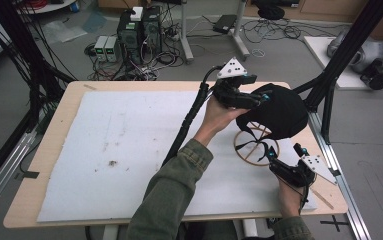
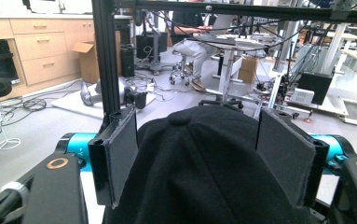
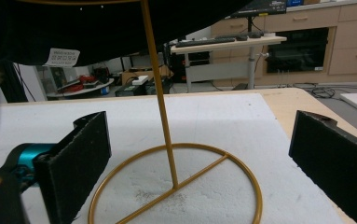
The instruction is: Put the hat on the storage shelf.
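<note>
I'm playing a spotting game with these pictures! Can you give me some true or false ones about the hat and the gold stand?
1. The black cap sits atop the gold stand. True.
2. The left gripper has its jaws on either side of the cap. True.
3. The right gripper is squeezing the stand's pole. False: its jaws are wide apart, clear of the pole.
4. The stand's base is square. False: it is a ring.
</note>
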### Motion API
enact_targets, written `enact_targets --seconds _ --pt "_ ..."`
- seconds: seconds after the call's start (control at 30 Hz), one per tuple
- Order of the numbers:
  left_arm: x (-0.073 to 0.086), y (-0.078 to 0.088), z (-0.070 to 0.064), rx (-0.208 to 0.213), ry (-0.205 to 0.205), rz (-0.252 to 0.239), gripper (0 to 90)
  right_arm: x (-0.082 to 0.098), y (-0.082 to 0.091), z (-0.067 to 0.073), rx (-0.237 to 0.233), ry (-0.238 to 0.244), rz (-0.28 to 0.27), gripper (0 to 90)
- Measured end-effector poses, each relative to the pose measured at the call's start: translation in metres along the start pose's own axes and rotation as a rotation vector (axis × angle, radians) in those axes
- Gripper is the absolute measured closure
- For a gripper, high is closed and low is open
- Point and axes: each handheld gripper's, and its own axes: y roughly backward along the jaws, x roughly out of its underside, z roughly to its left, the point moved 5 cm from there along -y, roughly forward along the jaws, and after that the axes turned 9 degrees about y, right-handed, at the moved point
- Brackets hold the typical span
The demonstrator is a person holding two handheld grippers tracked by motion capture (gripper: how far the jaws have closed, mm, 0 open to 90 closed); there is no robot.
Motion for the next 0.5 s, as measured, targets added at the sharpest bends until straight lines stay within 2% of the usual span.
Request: enact_targets --seconds 0.33,0.5 --pt "0.000 0.009 0.000 -0.001 -0.021 -0.007 25.7 0.001 0.000 0.000 0.000 0.005 0.004 4.5" --pt "0.001 0.018 0.001 -0.016 -0.031 -0.014 24.1 0.001 0.000 0.000 0.001 0.004 0.005 4.5"
